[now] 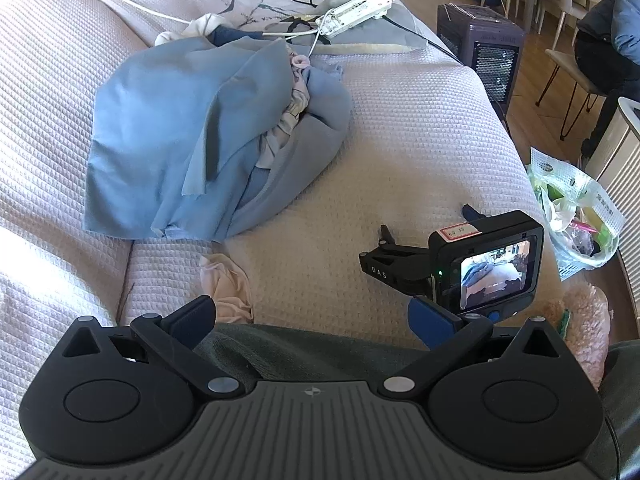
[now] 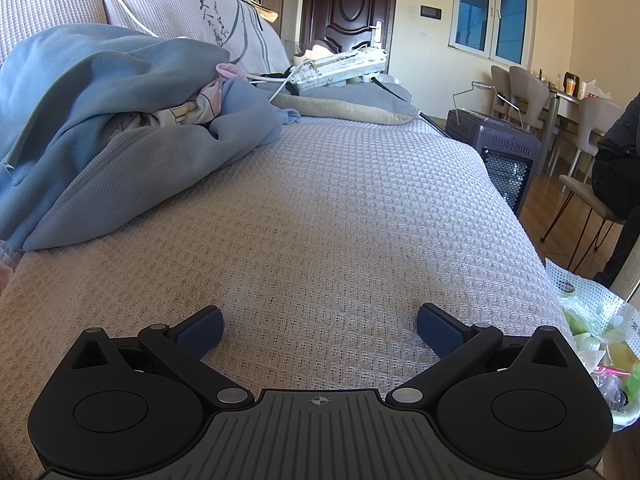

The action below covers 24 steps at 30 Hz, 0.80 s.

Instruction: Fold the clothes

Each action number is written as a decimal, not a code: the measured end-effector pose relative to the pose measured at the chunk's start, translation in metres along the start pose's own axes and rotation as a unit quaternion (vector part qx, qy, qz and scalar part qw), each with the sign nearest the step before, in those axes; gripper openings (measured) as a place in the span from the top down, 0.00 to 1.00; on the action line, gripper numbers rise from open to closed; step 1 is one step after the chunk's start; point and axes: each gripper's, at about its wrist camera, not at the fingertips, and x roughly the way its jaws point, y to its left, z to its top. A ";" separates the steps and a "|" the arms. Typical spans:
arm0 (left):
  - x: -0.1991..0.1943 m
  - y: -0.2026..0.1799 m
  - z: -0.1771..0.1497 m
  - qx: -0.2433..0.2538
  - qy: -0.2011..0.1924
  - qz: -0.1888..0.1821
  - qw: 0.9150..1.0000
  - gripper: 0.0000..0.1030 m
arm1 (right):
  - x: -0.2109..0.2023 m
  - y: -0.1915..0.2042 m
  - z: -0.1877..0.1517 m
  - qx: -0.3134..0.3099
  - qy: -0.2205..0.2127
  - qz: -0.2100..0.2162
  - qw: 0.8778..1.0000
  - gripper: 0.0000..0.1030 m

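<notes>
Left wrist view: the left gripper (image 1: 312,320) and right gripper (image 2: 320,332) both gape wide, empty. Folding hasn't begun; next comes reaching up-left to pick one garment from the blue clothes heap (image 1: 208,136), well apart on the waffle-weave sofa cover (image 2: 360,208), dining chairs (image 2: 520,88) beyond

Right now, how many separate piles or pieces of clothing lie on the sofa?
2: a blue heap toward the backrest, and a small pink piece near the left gripper. The heap hides more garments.
</notes>
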 end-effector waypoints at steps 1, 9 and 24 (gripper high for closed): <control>0.000 0.000 -0.001 0.002 -0.002 0.003 1.000 0.00 | 0.000 0.000 0.000 0.000 0.000 0.000 1.000 0.00; 0.013 0.007 -0.008 -0.002 0.010 0.006 1.000 0.00 | 0.000 0.000 0.000 0.000 0.000 0.000 1.000 0.00; 0.026 0.035 -0.003 -0.070 0.015 -0.012 0.997 0.00 | 0.000 0.001 0.001 0.000 0.000 0.000 1.000 0.00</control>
